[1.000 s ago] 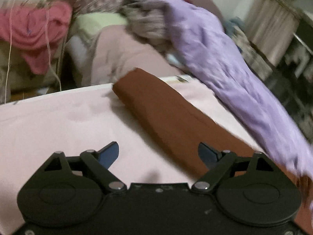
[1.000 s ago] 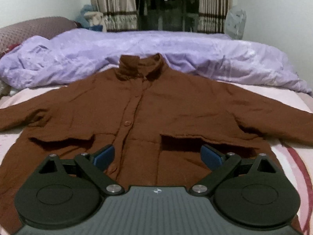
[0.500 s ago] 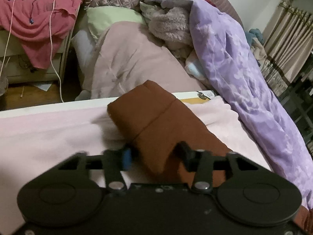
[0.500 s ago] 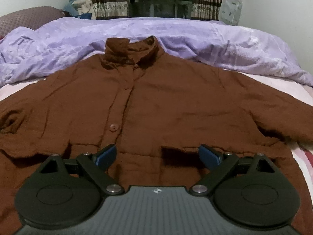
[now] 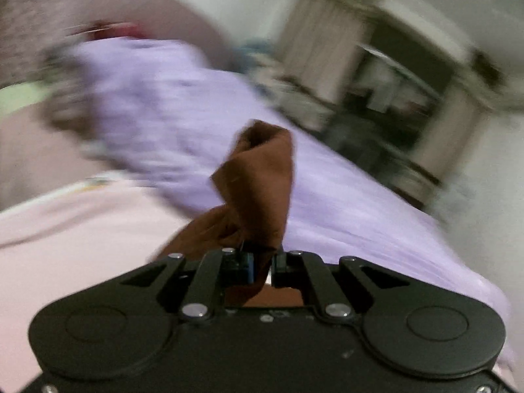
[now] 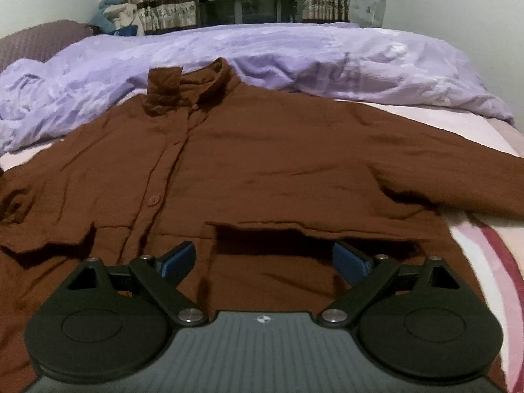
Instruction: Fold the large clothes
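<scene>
On the bed, left tool [image 5: 262, 267] clamped on brown sleeve [image 5: 258, 177], right tool [image 6: 263, 258] apart, no readable writing.

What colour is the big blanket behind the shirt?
The blanket is light purple, a plain lilac. It shows best in the right wrist view, bunched behind the brown shirt.

A crumpled lilac satin duvet [image 6: 294, 55] lies heaped across the far side of the bed. Beneath it, a pale pink bed sheet [image 5: 72, 229] covers the mattress. Beige patterned curtains [image 6: 154, 3] hang either side of a dark clothes rack [image 6: 249, 3]. A quilted mauve headboard [image 6: 36, 42] stands at left.
</scene>
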{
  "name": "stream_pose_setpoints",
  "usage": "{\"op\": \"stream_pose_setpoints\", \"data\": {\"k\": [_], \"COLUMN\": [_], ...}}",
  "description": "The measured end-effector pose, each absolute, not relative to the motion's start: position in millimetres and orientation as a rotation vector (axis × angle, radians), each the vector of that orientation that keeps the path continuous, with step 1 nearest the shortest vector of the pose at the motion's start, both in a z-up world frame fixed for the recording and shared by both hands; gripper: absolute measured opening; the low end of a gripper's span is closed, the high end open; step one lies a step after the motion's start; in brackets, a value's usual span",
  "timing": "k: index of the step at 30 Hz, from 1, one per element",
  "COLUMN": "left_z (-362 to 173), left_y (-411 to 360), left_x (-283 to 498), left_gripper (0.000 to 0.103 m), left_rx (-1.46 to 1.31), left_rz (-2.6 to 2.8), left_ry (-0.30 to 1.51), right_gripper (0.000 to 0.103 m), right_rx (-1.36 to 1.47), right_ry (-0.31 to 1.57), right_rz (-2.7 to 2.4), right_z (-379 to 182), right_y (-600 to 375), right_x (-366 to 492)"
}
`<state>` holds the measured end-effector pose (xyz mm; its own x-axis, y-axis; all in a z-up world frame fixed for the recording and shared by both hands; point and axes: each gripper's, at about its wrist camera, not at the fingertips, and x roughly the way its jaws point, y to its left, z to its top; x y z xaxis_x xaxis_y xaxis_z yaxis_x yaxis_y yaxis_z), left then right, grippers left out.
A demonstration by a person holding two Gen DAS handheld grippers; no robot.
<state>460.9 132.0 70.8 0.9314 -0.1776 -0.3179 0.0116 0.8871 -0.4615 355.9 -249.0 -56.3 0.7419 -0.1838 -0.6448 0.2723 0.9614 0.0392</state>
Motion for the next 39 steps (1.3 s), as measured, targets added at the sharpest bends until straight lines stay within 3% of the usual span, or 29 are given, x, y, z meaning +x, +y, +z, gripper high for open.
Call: {"op": "stream_pose_setpoints", "data": {"k": [5, 6, 7, 9, 12, 19, 25, 26, 27, 29, 33, 39], "left_z": [81.3, 75.0, 65.0, 41.2, 20.5, 9.7, -19.0, -21.5, -25.0, -27.3, -35.3, -75.6], "left_y": [-17.3, -44.4, -71.7, -110.9, -105.9, 20.7, 50.5, 44.1, 39.1, 25.9, 12.4, 10.7], "left_x": [448.0, 447.2, 447.6, 451.4, 445.4, 445.9, 464.0, 464.2, 466.4, 477.6, 487.2, 515.3], "left_gripper": [0.009, 0.018, 0.046, 0.071, 0.069, 0.074, 0.072, 0.072, 0.072, 0.072, 0.072, 0.07], "left_rx": [-0.389, -0.376, -0.343, -0.238, -0.204, -0.247, -0.295, -0.296, -0.293, -0.289, -0.245, -0.199], "left_rz": [-0.457, -0.509, -0.545, -0.567, -0.596, -0.324, -0.301, -0.316, -0.328, -0.34, -0.329, -0.229], "left_ry": [0.386, 0.412, 0.452, 0.555, 0.593, 0.538, 0.599, 0.597, 0.599, 0.607, 0.619, 0.721], "right_gripper": [0.103, 0.103, 0.103, 0.1, 0.085, 0.079, 0.074, 0.066, 0.044, 0.017, 0.014, 0.023], "right_rx": [0.141, 0.15, 0.161, 0.205, 0.291, 0.56, 0.718, 0.723, 0.734, 0.766, 0.67, 0.636], "right_ry": [0.647, 0.643, 0.642, 0.644, 0.639, 0.642, 0.667, 0.648, 0.631, 0.635, 0.539, 0.666], "right_rz": [-0.269, -0.275, -0.279, -0.271, -0.189, -0.033, -0.033, -0.023, -0.012, 0.018, 0.019, -0.027], "right_z": [-42.8, -41.0, -40.0, -38.1, -37.5, -59.9, -97.2, -99.7, -100.5, -98.4, -71.6, -102.6], "right_y": [-267.1, -272.1, -276.2, -286.3, -302.2, -323.7, -325.3, -323.3, -321.4, -317.8, -308.8, -318.9], "right_x": [336.1, 332.9, 331.6, 330.9, 335.7, 393.3, 449.0, 452.5, 454.8, 458.8, 439.1, 448.0]}}
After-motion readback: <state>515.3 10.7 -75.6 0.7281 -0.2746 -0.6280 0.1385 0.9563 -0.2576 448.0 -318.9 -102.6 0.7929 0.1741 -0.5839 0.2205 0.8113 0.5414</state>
